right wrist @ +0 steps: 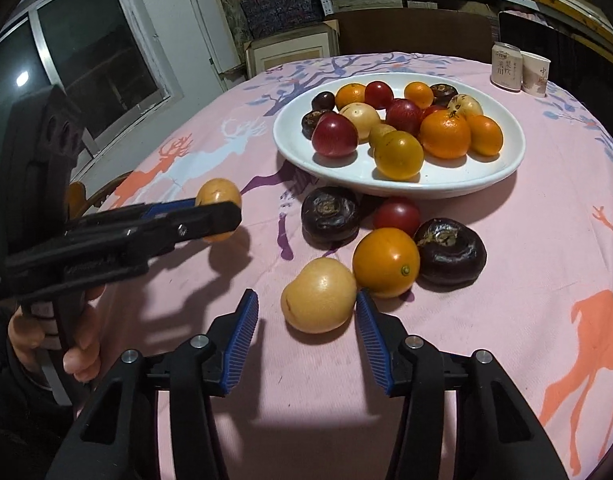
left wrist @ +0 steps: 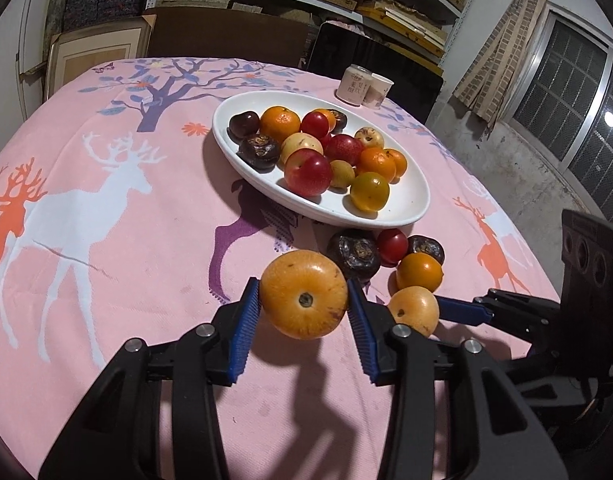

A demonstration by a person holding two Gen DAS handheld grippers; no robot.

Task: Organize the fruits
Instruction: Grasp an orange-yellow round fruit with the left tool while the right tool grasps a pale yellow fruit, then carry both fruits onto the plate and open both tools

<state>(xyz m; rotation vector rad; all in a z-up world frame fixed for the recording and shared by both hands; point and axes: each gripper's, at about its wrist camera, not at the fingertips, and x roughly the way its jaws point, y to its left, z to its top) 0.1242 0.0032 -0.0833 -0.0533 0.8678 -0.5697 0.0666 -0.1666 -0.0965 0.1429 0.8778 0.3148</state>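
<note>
One yellow fruit (left wrist: 303, 294) clamped between left jaws

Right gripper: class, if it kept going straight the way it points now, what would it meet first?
Probably the pale yellow fruit lying on the tablecloth between the open fingers of the right gripper. The orange fruit sits just behind it; depth is uncertain.

Dim room, hard overhead light, strong fisheye bend

Light falls from above and behind, casting dark gripper shadows on the pink tablecloth (left wrist: 106, 280) at 6 o'clock. A lamp reflection glares in the window (right wrist: 23, 78) at 9 o'clock. Corners go black; edges curve heavily. Fruit stays sharp, shelves soften
</note>
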